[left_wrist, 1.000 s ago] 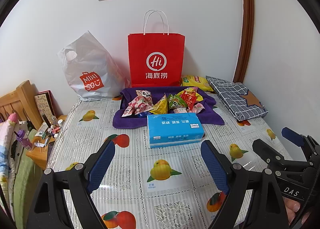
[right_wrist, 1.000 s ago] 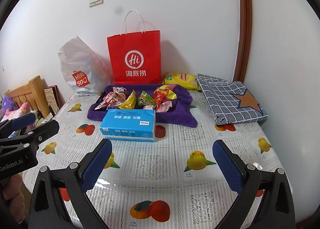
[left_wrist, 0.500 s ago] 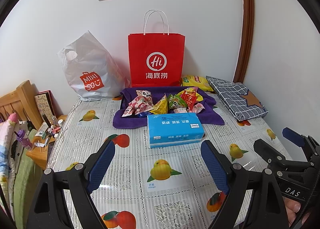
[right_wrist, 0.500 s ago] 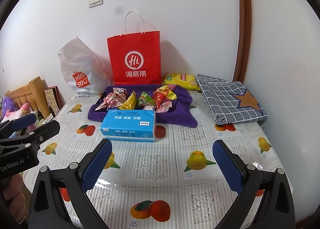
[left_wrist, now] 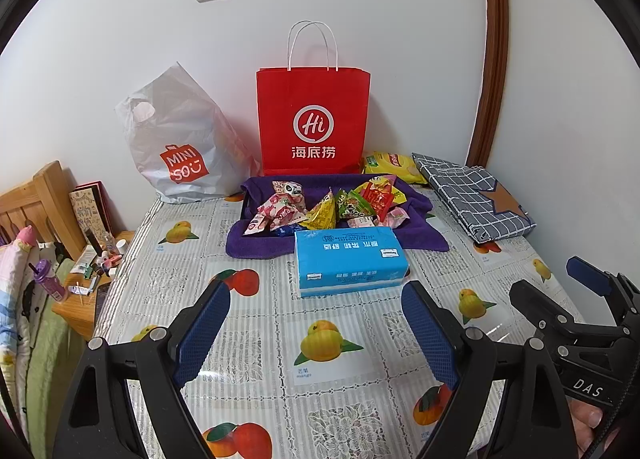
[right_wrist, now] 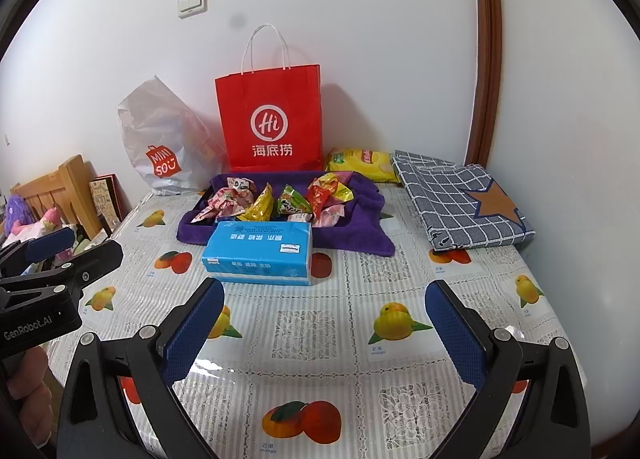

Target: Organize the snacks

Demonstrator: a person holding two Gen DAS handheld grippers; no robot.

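Observation:
Several small snack packets (left_wrist: 324,207) (right_wrist: 276,203) lie heaped on a purple cloth (left_wrist: 256,245) (right_wrist: 360,239) at the far side of the table. A blue tissue pack (left_wrist: 348,261) (right_wrist: 260,253) lies just in front of the cloth. A yellow snack bag (left_wrist: 394,165) (right_wrist: 360,163) rests behind the cloth at the right. My left gripper (left_wrist: 316,329) hovers open over the near tablecloth, nothing between its blue pads. My right gripper (right_wrist: 324,329) is also open and empty, to the right of the left one.
A red paper bag (left_wrist: 314,123) (right_wrist: 270,119) and a white plastic bag (left_wrist: 180,147) (right_wrist: 160,147) stand against the wall. A folded checked cloth (left_wrist: 476,195) (right_wrist: 460,203) lies far right. A cluttered wooden side table (left_wrist: 80,291) sits off the left edge. The fruit-print tablecloth (left_wrist: 320,379) covers the table.

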